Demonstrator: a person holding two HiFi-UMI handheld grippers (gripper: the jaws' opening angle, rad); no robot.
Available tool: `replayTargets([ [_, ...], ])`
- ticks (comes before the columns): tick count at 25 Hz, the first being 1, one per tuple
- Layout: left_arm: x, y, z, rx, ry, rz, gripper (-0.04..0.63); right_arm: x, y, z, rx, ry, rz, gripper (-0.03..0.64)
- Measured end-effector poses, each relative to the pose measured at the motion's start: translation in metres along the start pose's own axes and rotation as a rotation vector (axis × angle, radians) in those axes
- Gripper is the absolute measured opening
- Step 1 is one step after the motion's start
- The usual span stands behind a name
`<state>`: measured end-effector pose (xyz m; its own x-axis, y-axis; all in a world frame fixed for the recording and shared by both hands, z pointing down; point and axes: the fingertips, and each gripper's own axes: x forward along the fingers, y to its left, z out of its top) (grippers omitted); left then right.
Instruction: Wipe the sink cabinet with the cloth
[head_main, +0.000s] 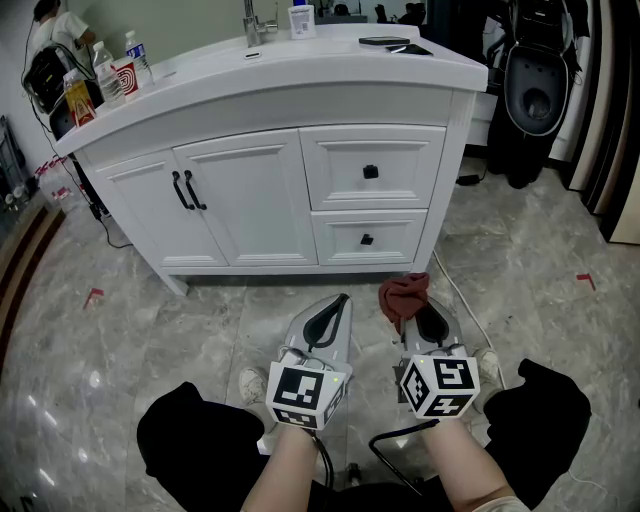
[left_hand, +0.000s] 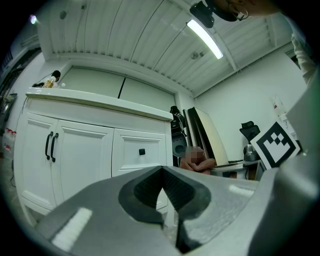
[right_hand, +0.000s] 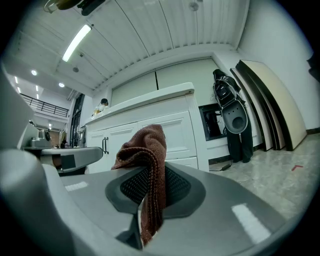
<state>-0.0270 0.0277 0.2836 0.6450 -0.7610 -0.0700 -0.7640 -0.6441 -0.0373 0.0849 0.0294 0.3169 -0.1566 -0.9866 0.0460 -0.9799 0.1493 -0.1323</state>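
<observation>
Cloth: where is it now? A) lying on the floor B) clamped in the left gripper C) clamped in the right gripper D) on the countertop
C: the right gripper view shows the reddish-brown cloth pinched between the shut jaws of the right gripper; the left gripper is shut on nothing.

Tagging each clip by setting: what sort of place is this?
Probably a staged hall or workshop, not a home bathroom: the sink cabinet stands near leaning boards, under a high ribbed ceiling with a strip light.
</observation>
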Motion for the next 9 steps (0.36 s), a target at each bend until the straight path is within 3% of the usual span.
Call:
replayTargets([
  [9,0.0043,-0.0040,-0.0042,0.003,0.014,-0.011,0.000,0.0019,-0.0018,-0.0034,0.018,0.011,0.004,0.086],
])
